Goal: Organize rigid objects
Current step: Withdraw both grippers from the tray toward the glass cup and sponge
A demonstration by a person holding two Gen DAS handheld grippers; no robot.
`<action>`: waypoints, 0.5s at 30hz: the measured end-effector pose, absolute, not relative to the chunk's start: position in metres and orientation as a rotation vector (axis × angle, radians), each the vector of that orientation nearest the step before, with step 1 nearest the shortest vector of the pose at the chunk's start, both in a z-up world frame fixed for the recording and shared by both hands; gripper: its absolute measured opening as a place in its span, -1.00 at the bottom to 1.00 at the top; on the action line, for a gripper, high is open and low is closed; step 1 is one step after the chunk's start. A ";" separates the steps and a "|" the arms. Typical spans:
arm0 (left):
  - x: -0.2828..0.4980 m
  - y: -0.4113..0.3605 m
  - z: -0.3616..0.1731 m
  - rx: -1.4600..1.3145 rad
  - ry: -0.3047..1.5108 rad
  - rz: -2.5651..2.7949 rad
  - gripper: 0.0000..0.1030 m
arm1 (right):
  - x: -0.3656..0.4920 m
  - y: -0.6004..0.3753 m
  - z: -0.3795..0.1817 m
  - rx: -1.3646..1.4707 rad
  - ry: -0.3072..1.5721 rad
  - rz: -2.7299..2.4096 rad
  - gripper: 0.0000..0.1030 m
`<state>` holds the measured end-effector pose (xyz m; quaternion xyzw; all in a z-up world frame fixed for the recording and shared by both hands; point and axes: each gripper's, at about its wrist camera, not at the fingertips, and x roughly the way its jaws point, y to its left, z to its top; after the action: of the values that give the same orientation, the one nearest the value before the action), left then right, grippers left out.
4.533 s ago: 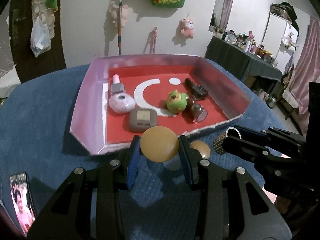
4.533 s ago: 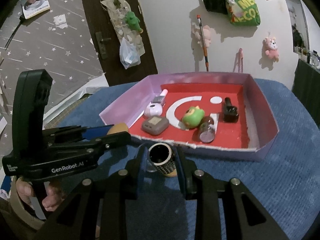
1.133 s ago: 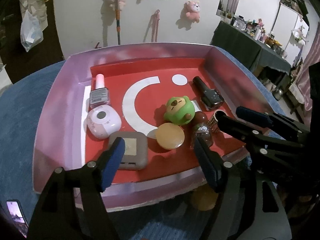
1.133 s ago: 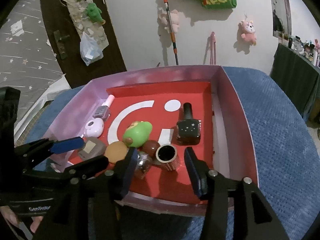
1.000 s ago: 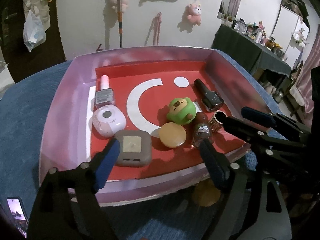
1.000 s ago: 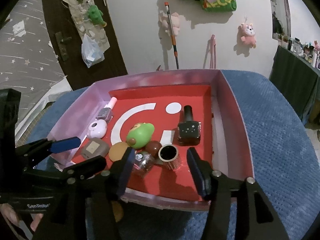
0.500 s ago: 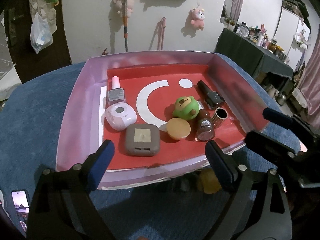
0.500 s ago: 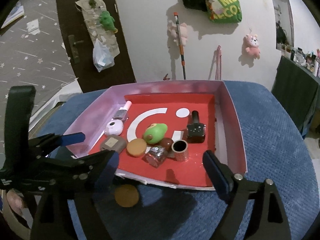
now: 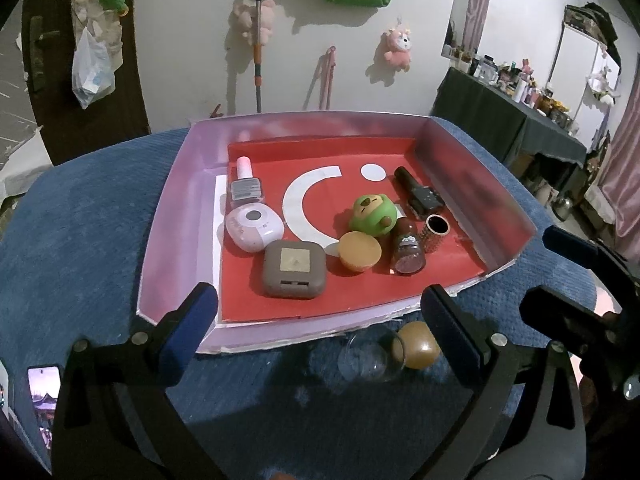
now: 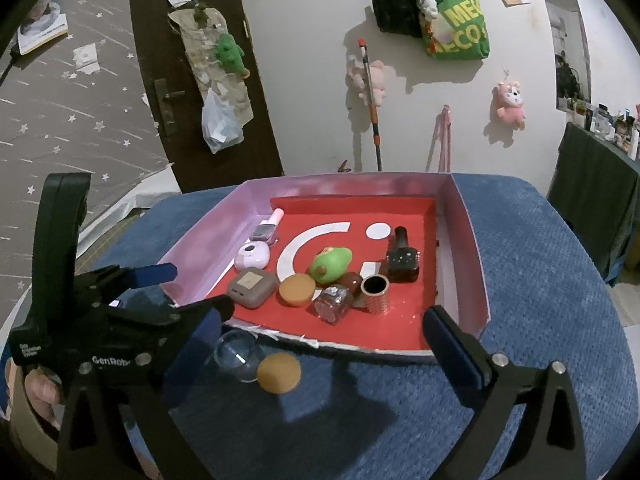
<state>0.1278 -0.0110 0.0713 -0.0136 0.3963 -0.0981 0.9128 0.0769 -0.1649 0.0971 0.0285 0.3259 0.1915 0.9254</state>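
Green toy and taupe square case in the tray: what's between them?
The round orange cap sits between the green toy and the taupe square case, beside both. It shows clearly in both wrist views, inside the tray.

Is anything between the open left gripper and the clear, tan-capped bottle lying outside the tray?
Nothing visible. The bottle lies on the blue cloth just ahead of the left gripper, outside the tray's near wall.

Tray (image 9: 172, 216): pale pink walls, red floor with a white arc and dot. Cloth (image 9: 80, 216) beneath: blue. Toy (image 9: 374, 214): green. Case (image 9: 294, 268): grey-brown, beige square. Cap (image 9: 358, 250): orange-tan. Tube (image 10: 376, 294): gold-studded, black inside. Bottle (image 9: 418, 196): black. Gripper pads (image 10: 454, 346): blue.
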 end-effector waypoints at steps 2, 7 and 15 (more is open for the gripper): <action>0.125 -0.010 0.072 -0.029 0.813 -0.202 1.00 | 0.075 -0.165 0.097 0.061 0.669 0.395 1.00; 0.117 -0.006 0.072 -0.028 0.813 -0.200 1.00 | 0.065 -0.165 0.095 0.071 0.670 0.399 1.00; 0.105 0.001 0.061 -0.036 0.832 -0.193 1.00 | 0.055 -0.164 0.087 0.079 0.686 0.407 1.00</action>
<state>0.1049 0.0005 0.0612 -0.0173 0.4035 -0.0937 0.9100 0.0546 -0.1643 0.0865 0.0386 0.3341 0.1980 0.9207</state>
